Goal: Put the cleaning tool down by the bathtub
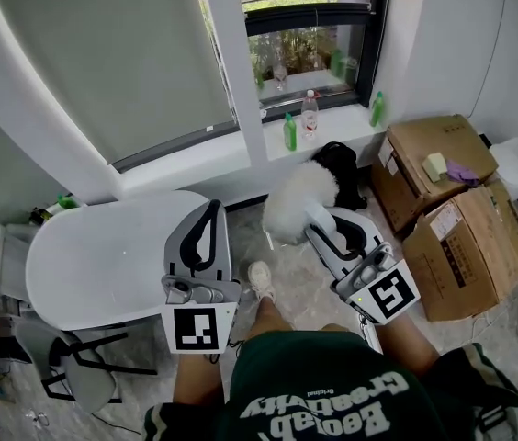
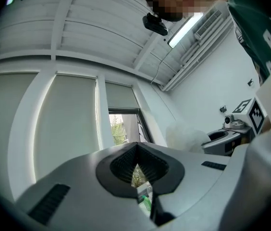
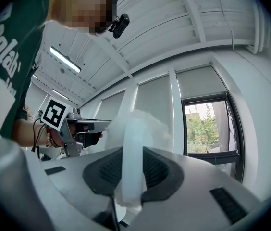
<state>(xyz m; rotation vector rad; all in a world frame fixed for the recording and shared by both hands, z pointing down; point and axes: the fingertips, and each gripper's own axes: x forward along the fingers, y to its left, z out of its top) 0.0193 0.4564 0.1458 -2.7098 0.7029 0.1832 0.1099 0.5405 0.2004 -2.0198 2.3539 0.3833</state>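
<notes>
The right gripper [image 1: 325, 224] is clamping its jaws partway closed on the pale handle of the cleaning tool [image 1: 298, 200], a fluffy white duster. In the right gripper view, the handle is standing upright between the ribbed pads of that gripper [image 3: 131, 154], which are pressing on it from both sides, and the tool's soft head [image 3: 142, 125] is rising past the fingertips. In the head view the duster is hanging in the air above the floor [image 1: 307, 294], off the right end of the white bathtub [image 1: 94, 263] and in front of the window sill [image 1: 332, 129]. It is touching neither the tub nor the floor. The left gripper [image 1: 211, 208] is hovering over the bathtub's right end. In the left gripper view, its jaws [image 2: 136, 146] are meeting at the tips with only a narrow slit lower down between the pads, and they are holding nothing. Along the sill's front edge, two green bottles [image 1: 289, 132] and a clear bottle [image 1: 309, 114] are standing upright. Two cardboard boxes [image 1: 466, 246] are sitting on the floor near the right wall, well apart from the tub. The person's shoe [image 1: 259, 279] is resting on the floor between the two grippers.
</notes>
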